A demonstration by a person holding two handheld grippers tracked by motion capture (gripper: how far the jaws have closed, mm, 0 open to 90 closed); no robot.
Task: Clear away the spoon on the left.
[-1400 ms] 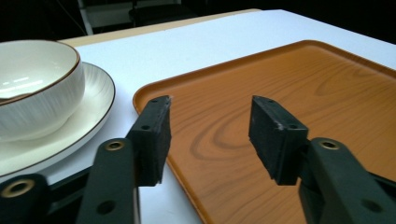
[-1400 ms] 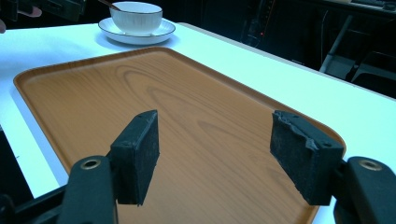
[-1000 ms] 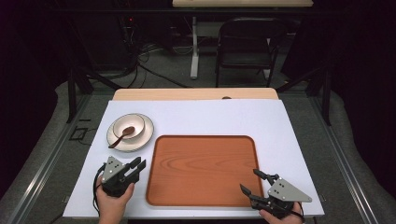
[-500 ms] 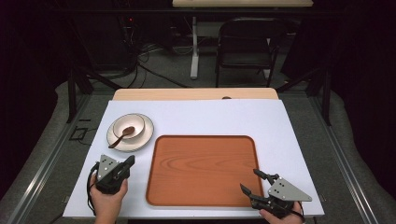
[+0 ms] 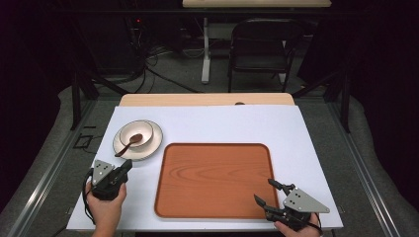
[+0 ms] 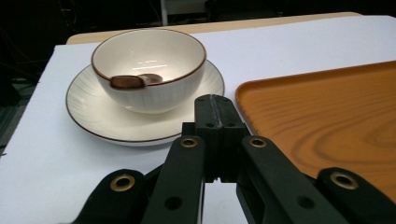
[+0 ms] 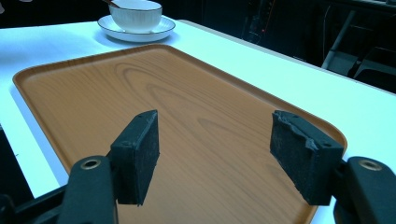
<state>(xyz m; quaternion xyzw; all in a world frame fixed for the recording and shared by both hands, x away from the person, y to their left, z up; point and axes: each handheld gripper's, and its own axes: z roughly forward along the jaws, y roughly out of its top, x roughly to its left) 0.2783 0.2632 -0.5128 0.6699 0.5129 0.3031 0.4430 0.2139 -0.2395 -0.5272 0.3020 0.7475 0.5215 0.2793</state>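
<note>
A white bowl [image 5: 134,134] with a brown rim stands on a white saucer [image 5: 151,143] at the table's left, and a brown spoon [image 5: 129,144] rests in it. In the left gripper view the bowl [image 6: 149,70] sits just beyond my left gripper [image 6: 215,103], whose jaws are pressed together with nothing between them. That left gripper [image 5: 124,167] lies just below the saucer. A wooden tray [image 5: 214,179] lies in the middle. My right gripper [image 5: 265,193] is open at the tray's near right corner, its pads [image 7: 139,154] spread over the tray [image 7: 187,107].
White sheet [image 5: 237,123] covers the table, with a wooden strip [image 5: 207,99] at the far edge. A black chair [image 5: 259,49] and cables on the floor lie beyond the table. The tray surface holds nothing.
My left gripper has shut its jaws and turned from pointing right to pointing up toward the saucer, moving slightly left. The right gripper has stayed where it was.
</note>
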